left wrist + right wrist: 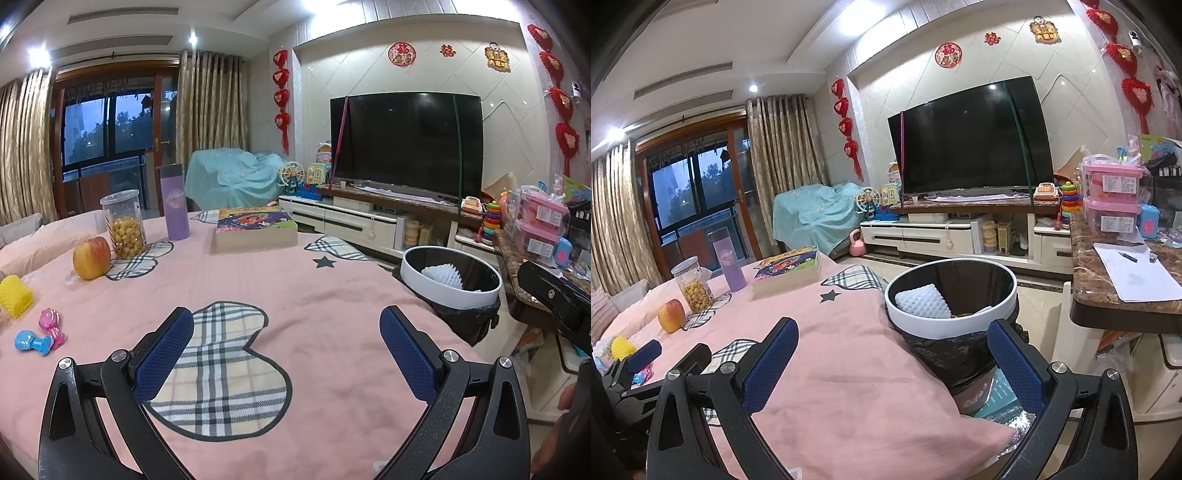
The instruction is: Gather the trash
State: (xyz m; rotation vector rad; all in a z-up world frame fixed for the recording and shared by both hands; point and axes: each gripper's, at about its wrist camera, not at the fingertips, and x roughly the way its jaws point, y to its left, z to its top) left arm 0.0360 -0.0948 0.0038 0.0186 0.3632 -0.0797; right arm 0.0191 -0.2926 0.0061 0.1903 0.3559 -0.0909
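Our left gripper (pixel 286 350) hovers released over the desk (pixel 332 295), nothing between its blue pads. Our right gripper (pixel 892 363) is likewise spread and empty, near the desk's right edge. The trash bin (pixel 951 325) stands just beside that edge, a white foam net (pixel 923 301) inside. By the left edge lie a yellow foam net (pixel 14 295) and two candy wrappers (pixel 40 334), near an apple (pixel 91 257).
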